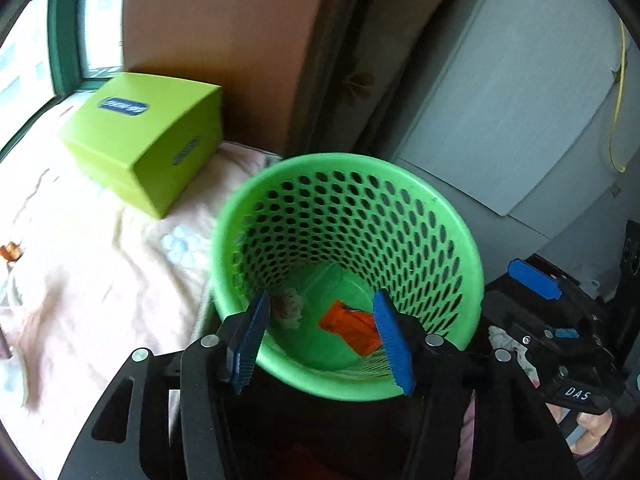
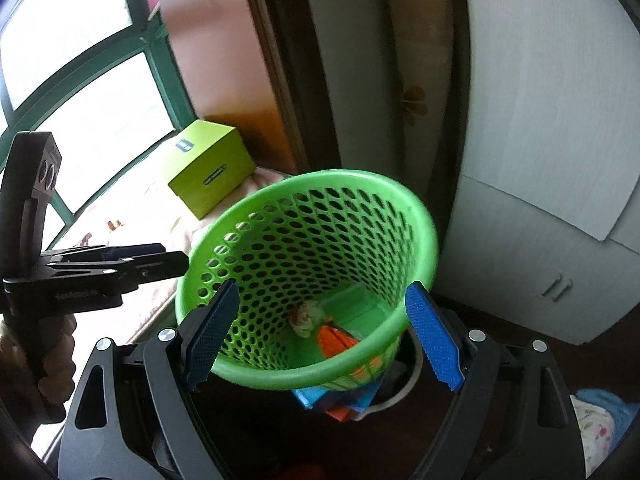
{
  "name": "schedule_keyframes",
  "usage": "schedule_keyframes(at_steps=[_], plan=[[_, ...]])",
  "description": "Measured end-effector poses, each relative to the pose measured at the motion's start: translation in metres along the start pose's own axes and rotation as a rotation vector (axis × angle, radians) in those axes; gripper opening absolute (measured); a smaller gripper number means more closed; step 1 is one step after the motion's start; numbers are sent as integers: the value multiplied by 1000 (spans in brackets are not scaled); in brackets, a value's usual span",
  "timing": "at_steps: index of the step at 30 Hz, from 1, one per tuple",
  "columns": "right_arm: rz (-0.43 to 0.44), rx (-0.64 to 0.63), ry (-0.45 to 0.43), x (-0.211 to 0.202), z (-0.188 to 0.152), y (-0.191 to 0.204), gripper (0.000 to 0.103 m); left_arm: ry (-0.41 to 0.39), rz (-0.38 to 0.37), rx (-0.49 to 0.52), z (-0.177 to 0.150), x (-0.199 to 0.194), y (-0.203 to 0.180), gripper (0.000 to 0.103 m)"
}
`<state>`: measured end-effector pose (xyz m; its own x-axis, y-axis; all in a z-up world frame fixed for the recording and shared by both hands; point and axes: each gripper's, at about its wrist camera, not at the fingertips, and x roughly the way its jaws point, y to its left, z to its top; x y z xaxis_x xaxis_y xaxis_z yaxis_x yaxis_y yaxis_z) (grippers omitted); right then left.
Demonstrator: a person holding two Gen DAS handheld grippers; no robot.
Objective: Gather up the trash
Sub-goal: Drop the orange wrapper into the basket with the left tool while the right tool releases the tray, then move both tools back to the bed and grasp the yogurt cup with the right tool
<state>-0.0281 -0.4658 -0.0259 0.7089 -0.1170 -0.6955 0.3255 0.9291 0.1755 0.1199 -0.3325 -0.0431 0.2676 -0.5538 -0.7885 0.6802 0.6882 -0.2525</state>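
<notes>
A green perforated waste basket [image 1: 352,160] stands beside the bed, and it also fills the middle of the right wrist view as the basket [image 2: 320,176]. On its bottom lie a crumpled paper ball [image 1: 289,308] and an orange wrapper [image 1: 352,330]; the right wrist view shows the same ball [image 2: 306,318] and wrapper [image 2: 334,340]. My left gripper [image 1: 322,296] hangs over the basket's near rim, open, with nothing between its blue pads. My right gripper [image 2: 324,286] is open and empty above the near rim too. From the right wrist view, the left gripper [image 2: 176,260] reaches in from the left.
A lime-green box [image 1: 148,140] sits on the pink bed sheet [image 1: 80,260] near the window. A small brown wrapper [image 1: 10,252] lies at the sheet's left edge. White cabinet doors [image 2: 540,160] stand behind the basket. Blue and orange packets [image 2: 336,400] show under the basket.
</notes>
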Motion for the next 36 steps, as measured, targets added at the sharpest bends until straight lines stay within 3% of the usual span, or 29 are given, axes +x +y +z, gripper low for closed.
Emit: schedule_keyframes(at_steps=[13, 22, 25, 36], plan=[[90, -98, 26, 19, 11, 64, 85, -63, 146, -183, -29, -57, 99, 64], [165, -172, 39, 37, 22, 117, 86, -110, 252, -312, -53, -100, 177, 65], [185, -196, 48, 45, 24, 134, 86, -130, 304, -349, -61, -114, 201, 72], [248, -306, 123, 84, 22, 195, 86, -148, 394, -508, -94, -151, 285, 72]])
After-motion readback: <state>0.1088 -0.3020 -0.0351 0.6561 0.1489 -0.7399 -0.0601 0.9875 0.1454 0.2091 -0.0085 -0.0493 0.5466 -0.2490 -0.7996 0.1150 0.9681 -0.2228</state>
